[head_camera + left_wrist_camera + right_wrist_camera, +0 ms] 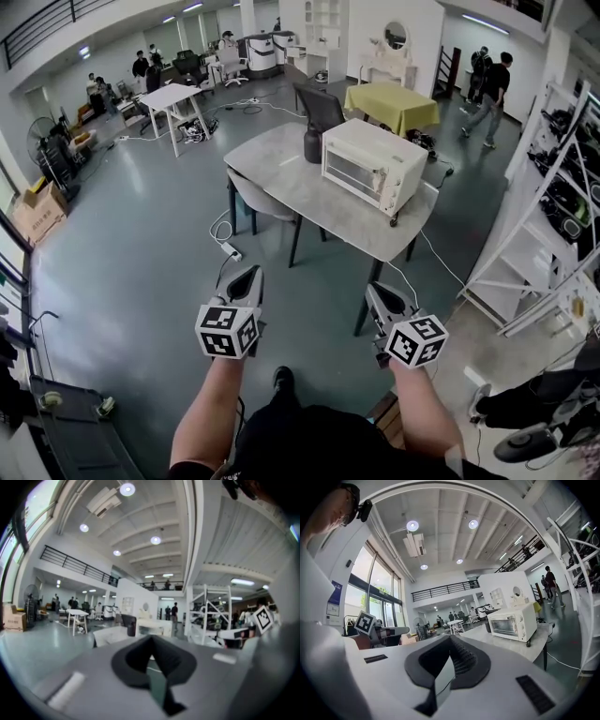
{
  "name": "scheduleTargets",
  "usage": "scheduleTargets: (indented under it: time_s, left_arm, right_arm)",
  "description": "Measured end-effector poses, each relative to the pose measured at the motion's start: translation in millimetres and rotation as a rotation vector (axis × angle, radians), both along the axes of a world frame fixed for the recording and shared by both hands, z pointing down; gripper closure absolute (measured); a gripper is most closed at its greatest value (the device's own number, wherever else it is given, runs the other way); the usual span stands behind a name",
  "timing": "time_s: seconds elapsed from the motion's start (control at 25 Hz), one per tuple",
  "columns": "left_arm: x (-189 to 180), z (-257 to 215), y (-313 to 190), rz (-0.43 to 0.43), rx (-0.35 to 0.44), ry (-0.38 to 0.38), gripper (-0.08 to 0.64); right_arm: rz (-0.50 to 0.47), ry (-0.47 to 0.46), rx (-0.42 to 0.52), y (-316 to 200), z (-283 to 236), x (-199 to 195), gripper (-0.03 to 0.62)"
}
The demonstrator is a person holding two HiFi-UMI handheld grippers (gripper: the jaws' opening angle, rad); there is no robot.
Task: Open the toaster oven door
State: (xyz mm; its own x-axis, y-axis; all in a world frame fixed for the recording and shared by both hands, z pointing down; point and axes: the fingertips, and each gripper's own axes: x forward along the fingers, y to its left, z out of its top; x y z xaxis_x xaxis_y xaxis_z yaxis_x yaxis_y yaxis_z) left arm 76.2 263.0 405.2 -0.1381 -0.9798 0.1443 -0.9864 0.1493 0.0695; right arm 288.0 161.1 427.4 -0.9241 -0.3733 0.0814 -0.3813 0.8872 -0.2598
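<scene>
White toaster oven sat shut on the worktop, well apart from left gripper and right gripper (fingers closed, empty), apparently pre-approach.

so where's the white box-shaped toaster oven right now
In the head view the white box-shaped toaster oven sits at the right end of the grey stone-look table, just right of a dark rounded jug.

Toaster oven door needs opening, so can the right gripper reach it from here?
Probably not yet: the right gripper, shut, hangs short of the table; nothing blocks the toaster oven door.
</scene>
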Motion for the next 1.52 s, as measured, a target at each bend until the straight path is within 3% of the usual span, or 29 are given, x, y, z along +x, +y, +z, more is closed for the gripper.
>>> scheduleTargets:
  time_s: [0.32,1.08,1.52]
  left_arm:
    - [-16,-13,-35,0.074,0.028,0.013,0.552]
    - [-186,22,-137,0.108,-0.020,0.097,0.552]
    - [-219,19,-163,0.138,-0.018,0.100,0.552]
  right_arm:
    - [0.011,0.012,-0.003,-31,-4,-23,0.598]
    - [0.057,0.050,-0.072,-126,13,-180,0.598]
    - [0.064,0.064,-0.100,-145,20,-218,0.598]
